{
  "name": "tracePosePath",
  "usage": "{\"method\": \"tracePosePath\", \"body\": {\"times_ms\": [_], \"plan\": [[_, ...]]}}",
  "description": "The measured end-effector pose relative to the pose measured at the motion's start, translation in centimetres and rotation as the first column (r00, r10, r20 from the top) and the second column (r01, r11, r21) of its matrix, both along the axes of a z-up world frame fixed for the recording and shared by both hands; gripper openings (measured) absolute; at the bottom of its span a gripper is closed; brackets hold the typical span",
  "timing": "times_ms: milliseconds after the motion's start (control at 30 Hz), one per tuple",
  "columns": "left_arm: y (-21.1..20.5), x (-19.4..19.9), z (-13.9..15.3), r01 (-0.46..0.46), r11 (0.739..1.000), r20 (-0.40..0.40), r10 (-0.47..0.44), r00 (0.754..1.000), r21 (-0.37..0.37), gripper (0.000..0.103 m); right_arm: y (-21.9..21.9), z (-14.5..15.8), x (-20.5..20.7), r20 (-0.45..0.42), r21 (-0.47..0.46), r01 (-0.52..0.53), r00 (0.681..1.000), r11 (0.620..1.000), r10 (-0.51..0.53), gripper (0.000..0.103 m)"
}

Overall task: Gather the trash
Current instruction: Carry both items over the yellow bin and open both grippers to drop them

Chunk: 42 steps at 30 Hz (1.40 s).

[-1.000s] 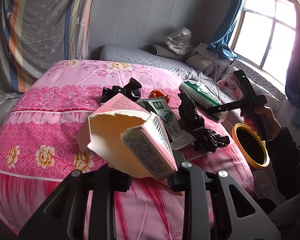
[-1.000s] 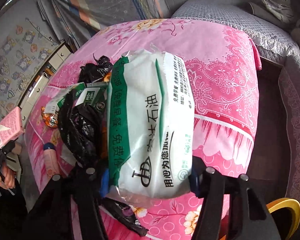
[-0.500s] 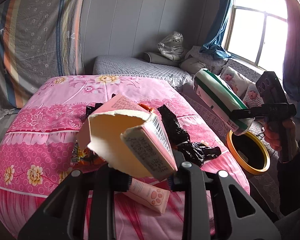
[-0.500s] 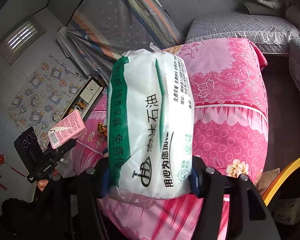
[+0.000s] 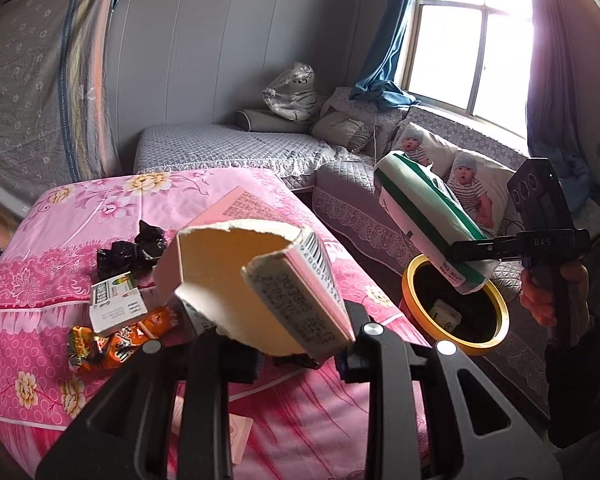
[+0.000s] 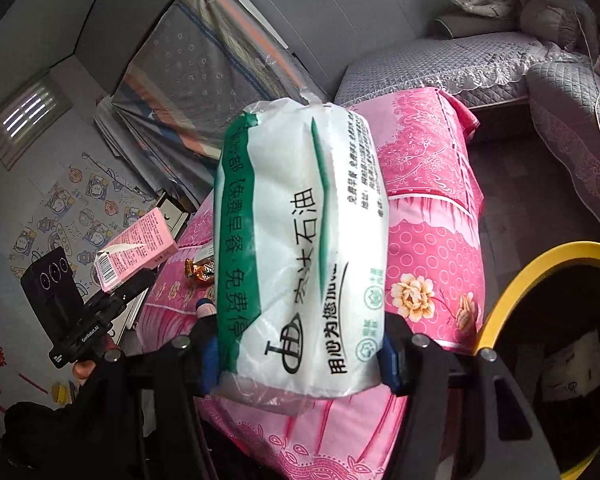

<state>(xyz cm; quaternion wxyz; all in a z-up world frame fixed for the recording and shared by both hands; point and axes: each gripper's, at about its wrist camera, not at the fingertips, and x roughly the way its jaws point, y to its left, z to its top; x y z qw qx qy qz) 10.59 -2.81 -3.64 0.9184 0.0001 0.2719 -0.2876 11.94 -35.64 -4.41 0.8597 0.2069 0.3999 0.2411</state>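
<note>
Pinching the torn pink carton (image 5: pixel 260 288) low on its stiff, light walls, the left gripper (image 5: pixel 300 352) hangs over the table's near edge; the right gripper (image 6: pixel 300 360) squeezes the soft, slippery tissue pack (image 6: pixel 300 240) by its end above the yellow-rimmed bin (image 5: pixel 414 280).

Torn pink carton (image 5: pixel 260 292) hides the table (image 5: pixel 40 240) behind it. Bin (image 6: pixel 548 276) is cut off at the frame edge (contents dim). Tissue pack (image 6: pixel 300 248) print is partly illegible.
</note>
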Motion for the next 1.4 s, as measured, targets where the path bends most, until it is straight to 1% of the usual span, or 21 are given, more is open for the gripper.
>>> {"method": "tracePosePath", "body": {"times_ms": [200,333,400,500,567,667,733,800,900,967,1067,1167,1233,1300,1333,1367,1400], "plan": [[-4.2,0.1,0.4,0.090,0.996,0.006,-0.090,0.996,0.016,0.025,-3.9,-0.2,-2.0,0.018,0.001,0.138,0.990,0.990,-0.138,0.057],[-7.1,0.1,0.6,0.150,0.988,0.018,-0.151,0.988,0.018,0.025,-6.7,-0.6,-3.5,0.032,-0.011,0.244,0.969,0.970,-0.244,0.057],[-8.6,0.0,0.5,0.192,0.981,0.020,-0.192,0.981,0.016,0.025,-8.0,-0.9,-4.3,0.031,-0.003,0.283,0.959,0.959,-0.283,0.057],[-11.2,0.3,0.4,0.256,0.966,0.018,-0.257,0.966,0.017,0.025,-9.8,-1.4,-5.8,0.038,-0.030,0.363,0.931,0.931,-0.362,0.057],[-13.1,0.5,0.2,0.300,0.954,0.010,-0.300,0.954,0.014,0.025,-11.0,-1.9,-6.5,0.028,-0.035,0.405,0.914,0.914,-0.404,0.057],[-15.9,1.1,-0.5,0.350,0.937,-0.018,-0.349,0.937,0.017,0.025,-12.4,-2.9,-7.5,0.014,-0.058,0.460,0.888,0.886,-0.460,0.057],[-17.9,1.5,-1.0,0.382,0.924,-0.036,-0.381,0.924,0.018,0.025,-13.2,-3.5,-7.4,-0.004,-0.082,0.491,0.870,0.867,-0.493,0.057],[-20.0,2.1,-1.6,0.400,0.916,-0.048,-0.399,0.916,0.032,0.025,-14.0,-4.2,-7.7,-0.018,-0.108,0.522,0.850,0.846,-0.527,0.057],[-23.1,2.7,-2.6,0.428,0.902,-0.069,-0.425,0.903,0.047,0.025,-14.8,-5.3,-7.8,-0.046,-0.105,0.540,0.836,0.835,-0.547,0.057],[-25.2,3.2,-3.5,0.442,0.895,-0.092,-0.436,0.895,0.057,0.025,-15.0,-5.9,-7.8,-0.061,-0.119,0.556,0.823,0.822,-0.565,0.058],[-28.4,4.1,-5.1,0.446,0.890,-0.129,-0.433,0.892,0.100,0.025,-15.7,-6.7,-7.6,-0.091,-0.137,0.583,0.798,0.801,-0.596,0.058],[-30.6,5.1,-6.9,0.454,0.886,-0.189,-0.431,0.882,0.097,0.025,-16.6,-7.8,-7.3,-0.140,-0.101,0.595,0.785,0.797,-0.604,0.058],[-31.5,5.5,-7.9,0.455,0.885,-0.215,-0.428,0.878,0.099,0.025,-17.2,-8.1,-7.0,-0.152,-0.114,0.607,0.772,0.787,-0.617,0.058],[-32.1,5.6,-8.5,0.457,0.883,-0.229,-0.427,0.875,0.101,0.025,-17.5,-8.3,-6.8,-0.161,-0.114,0.610,0.768,0.785,-0.620,0.059],[-32.3,5.6,-8.6,0.458,0.883,-0.233,-0.427,0.874,0.099,0.025,-17.5,-8.3,-6.8,-0.163,-0.112,0.609,0.768,0.785,-0.619,0.060],[-32.4,5.7,-8.5,0.459,0.883,-0.234,-0.429,0.873,0.094,0.025,-17.5,-8.2,-6.9,-0.160,-0.112,0.610,0.768,0.784,-0.621,0.064],[-32.4,5.6,-8.4,0.456,0.885,-0.229,-0.427,0.875,0.094,0.028,-17.6,-8.0,-7.1,-0.154,-0.109,0.623,0.759,0.774,-0.633,0.070]]}}
